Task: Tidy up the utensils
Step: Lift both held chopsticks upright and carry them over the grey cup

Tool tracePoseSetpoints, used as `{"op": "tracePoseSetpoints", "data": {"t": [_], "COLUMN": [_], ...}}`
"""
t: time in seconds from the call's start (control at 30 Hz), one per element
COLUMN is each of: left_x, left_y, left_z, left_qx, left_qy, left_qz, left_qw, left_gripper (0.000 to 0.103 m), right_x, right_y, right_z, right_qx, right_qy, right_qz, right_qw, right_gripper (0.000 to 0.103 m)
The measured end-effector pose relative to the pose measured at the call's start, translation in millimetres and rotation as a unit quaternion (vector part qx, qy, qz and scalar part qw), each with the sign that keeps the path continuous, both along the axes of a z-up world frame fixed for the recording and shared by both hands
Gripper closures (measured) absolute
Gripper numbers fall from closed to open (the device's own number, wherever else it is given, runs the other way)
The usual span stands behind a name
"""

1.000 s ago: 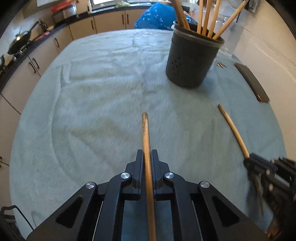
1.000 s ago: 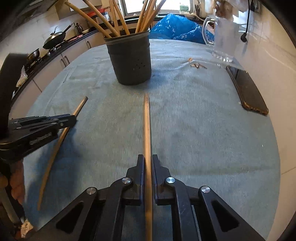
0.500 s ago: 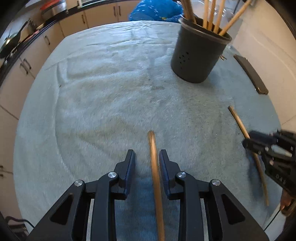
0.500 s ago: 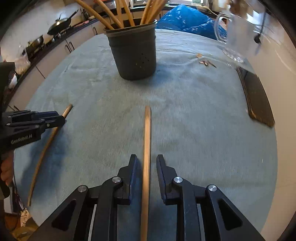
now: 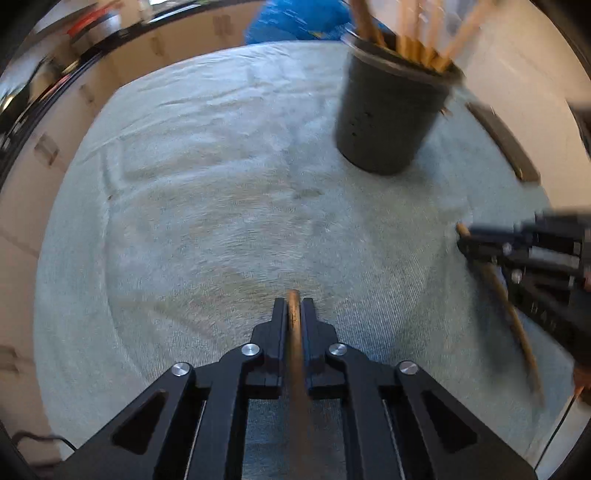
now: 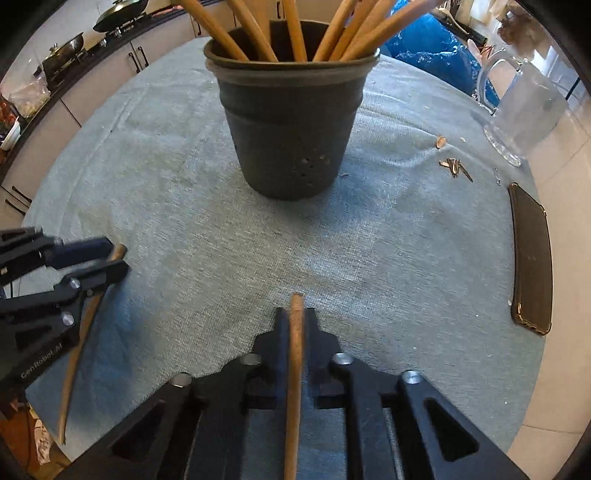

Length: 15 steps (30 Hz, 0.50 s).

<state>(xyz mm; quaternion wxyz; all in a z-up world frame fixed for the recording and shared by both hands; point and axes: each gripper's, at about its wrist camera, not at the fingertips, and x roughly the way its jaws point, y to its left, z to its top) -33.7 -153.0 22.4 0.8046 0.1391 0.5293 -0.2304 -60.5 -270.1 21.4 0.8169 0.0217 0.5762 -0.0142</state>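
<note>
Table surface: pale green textured cloth (image 6: 406,258) covering the whole top.

Holder: dark grey perforated plastic utensil pot (image 6: 291,129), upright on the cloth, holding a splayed bundle of long wooden sticks (image 6: 347,26).

Left gripper (image 5: 294,314): black two-finger tool, jaws closed tight on a long brown wooden stick (image 5: 294,332) that lies lengthwise between them, tip just past the fingertips.

Right gripper (image 6: 295,321): same type, jaws pinched onto a second long wooden stick (image 6: 295,362), likewise lengthwise, tip pointing toward the pot.

Other items on the cloth: clear glass mug (image 6: 524,107) far right; dark phone in a gold-edged case (image 6: 532,254) along the right edge; small brown scraps (image 6: 456,168) between pot and mug. Blue plastic bag (image 6: 436,48) behind the pot.
</note>
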Motion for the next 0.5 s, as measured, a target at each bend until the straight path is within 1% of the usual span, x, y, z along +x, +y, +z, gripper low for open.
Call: {"op": "tracePoseSetpoints", "data": {"t": [0.07, 0.13, 0.17, 0.2, 0.3, 0.33, 0.43, 0.5], "left_x": [-5, -12, -16, -24, -41, -45, -62, -72], "left_y": [12, 24, 28, 33, 43, 45, 52, 53], "left_z": [8, 23, 30, 42, 68, 74, 92, 103], "left_qx": [-0.039, -0.067, -0.074, -0.082, -0.098, -0.104, -0.122, -0.132], "left_qy": [-0.006, -0.017, -0.027, -0.048, -0.087, -0.094, -0.116, -0.131], "left_qz": [0.015, 0.028, 0.029, 0.028, 0.027, 0.027, 0.029, 0.031], "left_qw": [0.9991, 0.9972, 0.9964, 0.9951, 0.9910, 0.9897, 0.9853, 0.9821], "left_gripper": [0.097, 0.097, 0.097, 0.097, 0.096, 0.096, 0.096, 0.096], "right_x": [-9, -23, -29, -37, -52, -61, -78, -84], "right_y": [1, -3, -5, -7, -7, -9, -12, -13], "right_z": [2, 8, 12, 18, 38, 48, 70, 82], "right_qx": [0.005, 0.024, 0.037, 0.045, 0.051, 0.057, 0.064, 0.065], "right_qy": [-0.018, -0.049, -0.063, -0.079, -0.126, -0.147, -0.192, -0.214], "right_qz": [-0.013, -0.029, -0.034, -0.039, -0.050, -0.056, -0.065, -0.069], "right_qw": [1.000, 0.998, 0.997, 0.995, 0.989, 0.986, 0.977, 0.972], "right_gripper": [0.096, 0.096, 0.096, 0.096, 0.096, 0.096, 0.096, 0.096]}}
